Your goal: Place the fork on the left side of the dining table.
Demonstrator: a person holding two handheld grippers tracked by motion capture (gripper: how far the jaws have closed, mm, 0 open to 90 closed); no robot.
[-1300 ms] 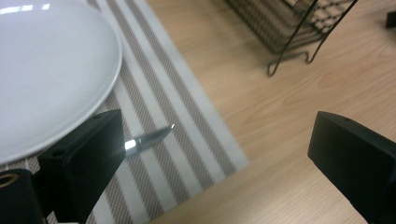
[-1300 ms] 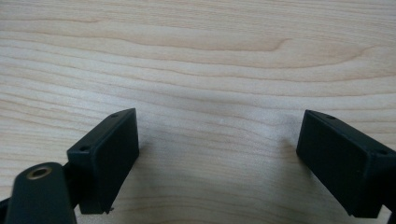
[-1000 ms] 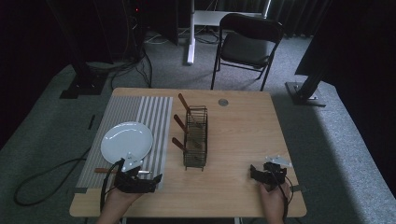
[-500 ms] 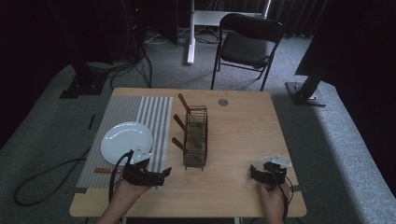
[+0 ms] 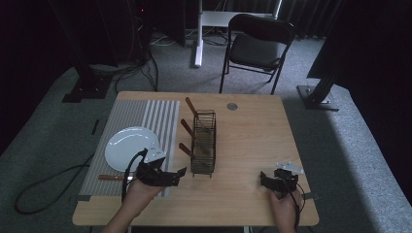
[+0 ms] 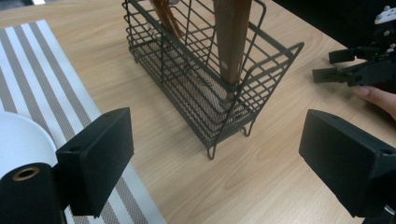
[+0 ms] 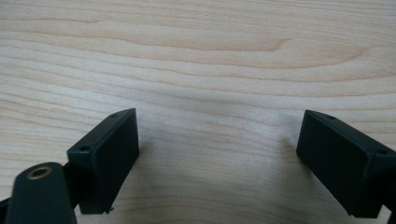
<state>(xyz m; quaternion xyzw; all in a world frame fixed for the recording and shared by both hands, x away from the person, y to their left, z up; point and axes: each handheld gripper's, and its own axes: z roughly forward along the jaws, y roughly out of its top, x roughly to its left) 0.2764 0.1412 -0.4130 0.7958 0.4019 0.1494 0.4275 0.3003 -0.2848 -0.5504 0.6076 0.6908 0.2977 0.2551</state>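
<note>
The wire rack (image 5: 203,142) is sitting near the middle of the wooden table (image 5: 252,131), and everything here is arranging itself around it. Three wooden-handled utensils (image 5: 191,108) are already leaning out of the rack toward its left side, so it looks to me as if most of the cutlery is sorted. One more piece, a knife with a wooden handle (image 5: 112,177), is lying on the striped mat (image 5: 163,114) well to the left of the rack, just below the white plate (image 5: 127,147), and that seems to be what is left to put away. The left gripper (image 5: 176,174) is hovering just left of the rack's near end, pointing at it, with its jaws spread wide and nothing between them; in the left gripper view the rack (image 6: 205,74) is standing right ahead with a brown handle (image 6: 231,44) poking up through the wires. The right gripper (image 5: 266,178) is resting low on bare wood, well to the right of the rack's near end, its jaws also gaping and empty. My guess is that the left hand (image 5: 138,194) is needing to turn back away from the rack and collect that knife; whether the plate belongs in the job too, I cannot tell.
</note>
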